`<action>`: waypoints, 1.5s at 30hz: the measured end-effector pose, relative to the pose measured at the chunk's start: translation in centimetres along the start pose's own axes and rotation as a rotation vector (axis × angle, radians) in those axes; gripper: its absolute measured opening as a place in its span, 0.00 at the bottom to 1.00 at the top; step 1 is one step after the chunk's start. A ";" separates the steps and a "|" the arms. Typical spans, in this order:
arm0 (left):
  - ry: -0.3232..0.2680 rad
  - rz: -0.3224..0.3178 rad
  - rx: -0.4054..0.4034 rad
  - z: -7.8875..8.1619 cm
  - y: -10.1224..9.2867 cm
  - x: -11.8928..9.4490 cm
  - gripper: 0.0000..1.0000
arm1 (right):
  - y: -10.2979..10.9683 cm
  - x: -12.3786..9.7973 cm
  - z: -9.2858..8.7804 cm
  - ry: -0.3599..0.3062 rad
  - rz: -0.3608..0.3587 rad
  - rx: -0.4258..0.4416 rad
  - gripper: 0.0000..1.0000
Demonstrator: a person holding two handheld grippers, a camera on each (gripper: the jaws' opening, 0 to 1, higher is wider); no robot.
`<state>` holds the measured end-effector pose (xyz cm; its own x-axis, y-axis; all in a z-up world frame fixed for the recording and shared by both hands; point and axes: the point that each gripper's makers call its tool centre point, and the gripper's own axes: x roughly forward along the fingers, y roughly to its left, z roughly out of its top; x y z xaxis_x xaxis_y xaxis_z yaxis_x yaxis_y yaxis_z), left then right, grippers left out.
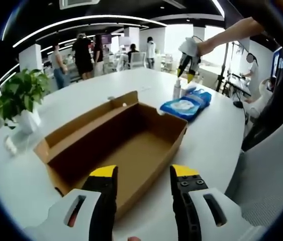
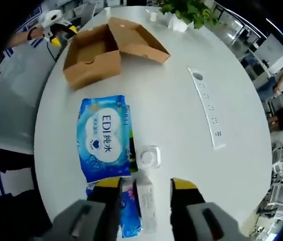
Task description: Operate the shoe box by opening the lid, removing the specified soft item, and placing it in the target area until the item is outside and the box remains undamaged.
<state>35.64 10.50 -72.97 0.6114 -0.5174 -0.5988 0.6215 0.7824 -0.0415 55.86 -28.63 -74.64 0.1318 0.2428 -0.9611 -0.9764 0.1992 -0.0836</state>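
The brown cardboard shoe box (image 1: 126,145) sits mid-frame, lid open, apparently empty. The blue soft wipes packet (image 2: 104,136) lies out on the white round surface (image 2: 181,110), centre-left. Left gripper (image 1: 142,173) and right gripper (image 2: 146,185) both have jaws wide, empty. Removal looks done.

Count on my bench (image 2: 181,110): one shoe box (image 1: 121,145), lid open, toward the bench's edge nearest my left hand-held gripper (image 1: 144,181). One blue wipes pack (image 2: 103,135), lying flat, near the opposite edge. A second blue packet (image 2: 128,216) partly hidden beside it. One small clear container (image 2: 149,156). One white strip (image 2: 207,108) with round marks. One potted plant (image 1: 18,100) at the far rim. I hold two hand-held grippers, the right (image 2: 145,188) included.
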 end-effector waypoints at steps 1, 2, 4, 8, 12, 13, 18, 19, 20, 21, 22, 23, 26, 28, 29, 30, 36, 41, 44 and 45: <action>-0.002 -0.001 0.001 0.1 0.0 0.0 0.42 | 0.0 -0.1 0.0 -0.011 -0.004 0.019 0.35; -0.002 -0.003 0.003 0.1 -0.1 0.0 0.42 | 0.1 -0.2 -0.1 -0.016 -0.006 0.034 0.35; -0.003 -0.005 0.004 0.1 -0.1 -0.1 0.42 | 0.1 -0.5 -0.3 -0.027 -0.019 0.062 0.34; -0.008 -0.005 0.000 0.1 0.1 -0.3 0.42 | 0.6 -0.8 -0.1 -0.078 -0.044 0.129 0.36; -0.019 -0.005 -0.018 0.1 0.3 -0.6 0.42 | 0.8 -1.4 -0.1 -0.145 -0.063 0.224 0.37; -0.020 -0.005 -0.019 0.1 0.3 -0.7 0.42 | 1.0 -1.5 -0.1 -0.157 -0.061 0.236 0.36; -0.023 -0.012 -0.021 0.0 0.4 -1.0 0.42 | 1.4 -2.2 -0.4 -0.209 -0.082 0.314 0.36; -0.024 -0.012 -0.021 -0.1 0.4 -1.0 0.42 | 1.5 -2.3 -0.5 -0.216 -0.084 0.327 0.36; -0.026 -0.013 -0.023 0.0 0.5 -1.1 0.42 | 1.8 -2.4 -0.6 -0.229 -0.086 0.353 0.37; -0.029 -0.014 -0.023 0.1 0.5 -1.2 0.42 | 1.9 -2.5 -0.5 -0.242 -0.089 0.372 0.37; -0.032 -0.014 -0.023 0.1 0.6 -1.3 0.42 | 2.1 -2.7 -0.4 -0.261 -0.090 0.393 0.36; -0.034 -0.015 -0.024 0.2 0.7 -1.3 0.42 | 2.4 -2.8 -0.2 -0.280 -0.084 0.416 0.36; -0.041 -0.014 -0.028 0.3 0.9 -1.5 0.42 | 2.8 -3.2 0.0 -0.316 -0.097 0.449 0.37; -0.044 -0.013 -0.033 0.3 1.0 -1.7 0.42 | 3.2 -3.5 0.4 -0.354 -0.101 0.490 0.38; -0.044 -0.012 -0.034 0.2 1.0 -1.7 0.43 | 3.3 -3.5 0.5 -0.367 -0.099 0.508 0.38; -0.045 -0.012 -0.036 0.1 1.0 -1.8 0.43 | 3.8 -3.6 0.6 -0.377 -0.086 0.523 0.39; -0.060 -0.007 -0.061 -0.2 1.8 -2.3 0.43 | 4.9 -4.7 1.5 -0.464 -0.098 0.584 0.43; -0.065 -0.007 -0.065 -0.2 1.9 -2.3 0.43 | 5.3 -5.6 2.0 -0.517 -0.109 0.623 0.45; -0.069 -0.007 -0.070 -0.3 2.1 -2.3 0.43 | 6.1 -6.2 2.9 -0.548 -0.114 0.637 0.46; -0.070 -0.007 -0.071 -0.3 2.1 -2.3 0.43 | 6.3 -6.3 3.2 -0.560 -0.114 0.639 0.46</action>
<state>35.35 13.41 -71.85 0.6414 -0.5440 -0.5410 0.5911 0.7999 -0.1037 49.47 -25.91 -68.30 0.4530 0.5879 -0.6703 -0.6899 0.7073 0.1542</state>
